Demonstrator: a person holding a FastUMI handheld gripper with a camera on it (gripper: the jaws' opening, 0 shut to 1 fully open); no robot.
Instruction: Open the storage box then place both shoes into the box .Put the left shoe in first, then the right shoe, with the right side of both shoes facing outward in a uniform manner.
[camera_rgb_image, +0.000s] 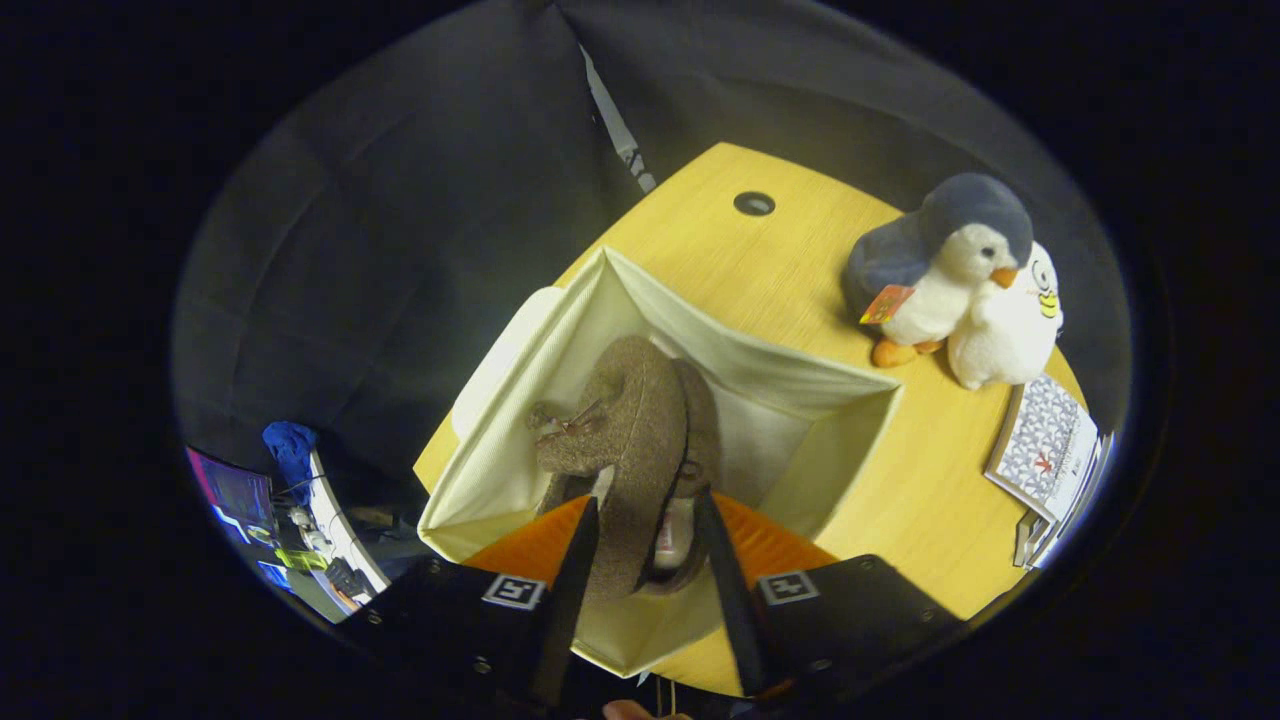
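The hand-held gripper (648, 545) is positioned above the open storage box (520, 400), with its two fingers (578, 560) closed against the sides of a brown felt-like shoe (625, 440). The shoe sits between the fingers, gripped at its heel end, with its toe end pointing away from the fingers and down into the box. A small bow-like trim shows on the shoe's upper surface. A light-coloured lining with a label is visible inside the shoe opening, just between the fingers. Whether a second shoe lies behind the held one cannot be determined; a darker brown edge shows just beside it. The box is cream fabric with its top open and its walls upright, and it stands on a light wooden desk (800, 260). A pale flat panel (500, 360) lies against the outside of the box's far-left wall. Beyond the box, the desk has a round cable hole (754, 203). To the right of the box, well apart from it, a plush penguin (940, 270) stands touching a white plush toy (1005, 335). Just beside these toys lies a patterned booklet (1045, 445).
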